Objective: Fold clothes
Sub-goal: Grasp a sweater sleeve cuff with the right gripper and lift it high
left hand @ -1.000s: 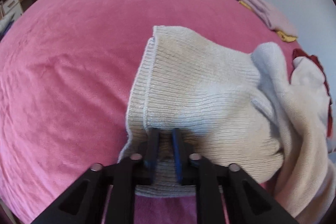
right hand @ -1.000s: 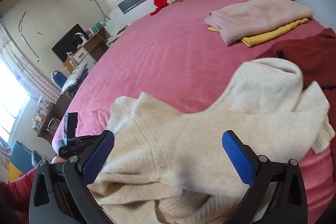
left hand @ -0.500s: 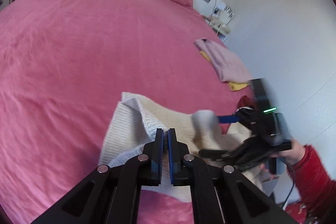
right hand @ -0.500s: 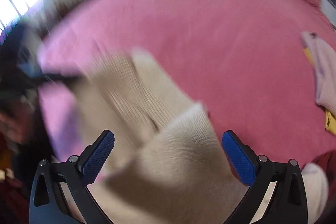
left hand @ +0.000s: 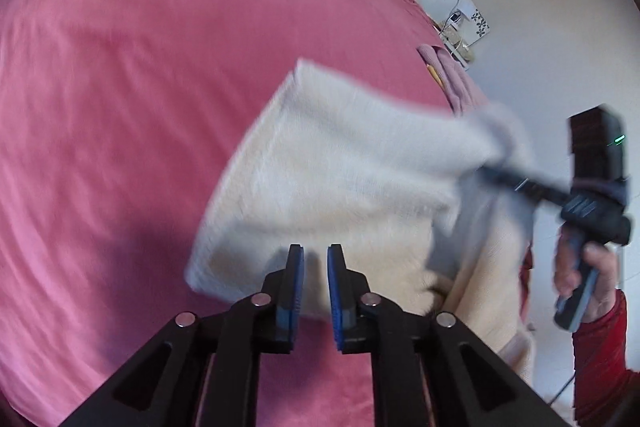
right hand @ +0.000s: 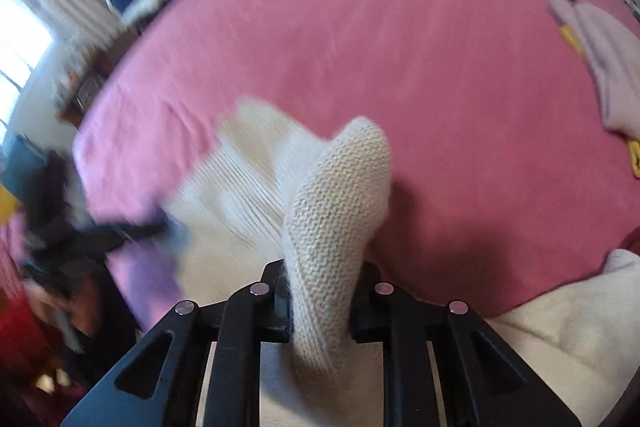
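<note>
The cream sweater lies near the foot edge of the pink bed, one knitted part lifted off the cover. Closest in, the right tongs are clamped on a thick knitted fold, probably a sleeve or cuff, which stands up between the jaws and droops forward. The left tongs hover just above the sweater's near hem with only a narrow gap between the jaws and nothing caught in them.

With only one grip on it, I'd judge the loose body could drag and bunch as that fold is carried across. The bulky knit might also slip out of the clamp, or the fold land crooked. More cream fabric hangs toward the bed's edge on the right and could slide off.

Farther out, the bed offers wide bare cover for spreading and turning. Well away, near the right edge, lies a stack of a pale pink garment over a yellow one, far enough not to interfere.
</note>
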Action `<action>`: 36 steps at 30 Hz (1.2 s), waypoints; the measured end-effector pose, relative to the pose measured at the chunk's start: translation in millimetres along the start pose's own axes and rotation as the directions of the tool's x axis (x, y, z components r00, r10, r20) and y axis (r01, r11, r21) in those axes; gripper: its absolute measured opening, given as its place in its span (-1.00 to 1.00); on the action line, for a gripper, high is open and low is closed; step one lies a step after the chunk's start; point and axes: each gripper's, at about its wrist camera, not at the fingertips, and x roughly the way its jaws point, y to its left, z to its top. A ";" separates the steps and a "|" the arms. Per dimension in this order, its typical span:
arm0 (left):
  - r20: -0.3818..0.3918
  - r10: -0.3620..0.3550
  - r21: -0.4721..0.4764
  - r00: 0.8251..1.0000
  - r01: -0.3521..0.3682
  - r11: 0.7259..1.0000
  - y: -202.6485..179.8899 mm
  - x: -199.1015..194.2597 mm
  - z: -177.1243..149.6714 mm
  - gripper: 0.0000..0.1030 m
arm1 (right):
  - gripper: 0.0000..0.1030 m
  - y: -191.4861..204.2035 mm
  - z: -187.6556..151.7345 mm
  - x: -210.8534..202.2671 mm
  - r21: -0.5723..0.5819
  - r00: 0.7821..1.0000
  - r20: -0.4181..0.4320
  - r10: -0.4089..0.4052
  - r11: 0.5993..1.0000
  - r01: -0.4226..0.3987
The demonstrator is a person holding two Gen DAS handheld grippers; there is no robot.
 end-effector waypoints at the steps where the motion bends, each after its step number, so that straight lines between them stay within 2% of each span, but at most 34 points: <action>1: -0.005 -0.008 -0.016 1.000 0.008 1.000 2.3 2.8 -4.9 -0.77 | -0.64 3.5 3.2 -15.3 0.004 0.999 0.038 0.018 1.000 -0.019; 5: -0.011 -0.116 -0.002 0.993 0.116 0.993 -19.1 15.3 -12.9 -0.66 | -0.64 18.1 13.3 -75.6 -0.005 0.984 0.168 0.066 0.998 -0.066; 10: -0.020 -0.250 0.015 0.968 0.250 0.968 -45.9 31.0 -22.9 -0.66 | -0.65 36.0 12.2 -137.1 -0.030 0.959 0.273 0.080 0.997 -0.074; 14: -0.030 -0.354 0.028 0.935 0.354 0.935 -67.4 43.3 -30.6 -0.66 | -0.64 39.5 2.8 -177.5 -0.033 0.940 0.324 0.106 0.994 -0.101; 17: -0.083 -0.454 0.091 0.887 0.460 0.883 -92.8 50.4 -23.3 -0.65 | -0.64 40.4 -8.5 -207.1 -0.032 0.923 0.361 0.133 0.991 -0.131; 18: -0.092 -0.464 0.111 0.881 0.472 0.874 -96.8 50.5 -20.0 -0.64 | -0.64 39.8 -13.2 -217.0 -0.029 0.917 0.373 0.144 0.989 -0.144; 20: -0.097 -0.442 0.172 0.892 0.452 0.875 -107.8 54.5 -13.2 -0.64 | -0.65 37.7 -24.7 -235.1 -0.022 0.908 0.388 0.159 0.986 -0.164; 25: -0.039 -0.447 0.247 0.894 0.442 0.862 -112.7 44.6 -4.6 -0.64 | -0.64 29.1 -54.0 -270.4 -0.002 0.892 0.415 0.176 0.981 -0.193; 28: 0.008 -0.399 0.347 0.917 0.372 0.861 -117.1 29.7 -12.9 -0.64 | -0.65 23.3 -69.2 -281.0 0.007 0.886 0.434 0.165 0.983 -0.186; 32: 0.104 -0.337 0.448 0.936 0.259 0.856 -121.4 11.7 -33.0 -0.64 | -0.64 13.2 -79.0 -290.1 0.025 0.869 0.467 0.161 0.980 -0.196; 34: 0.157 -0.313 0.467 0.937 0.209 0.859 -116.8 4.6 -34.7 -0.64 | -0.64 9.9 -80.4 -293.5 0.031 0.863 0.479 0.160 0.979 -0.199; 36: 0.201 -0.312 0.477 0.929 0.186 0.859 -113.0 0.2 -35.3 -0.64 | -0.64 8.1 -81.0 -295.7 0.031 0.859 0.485 0.164 0.978 -0.205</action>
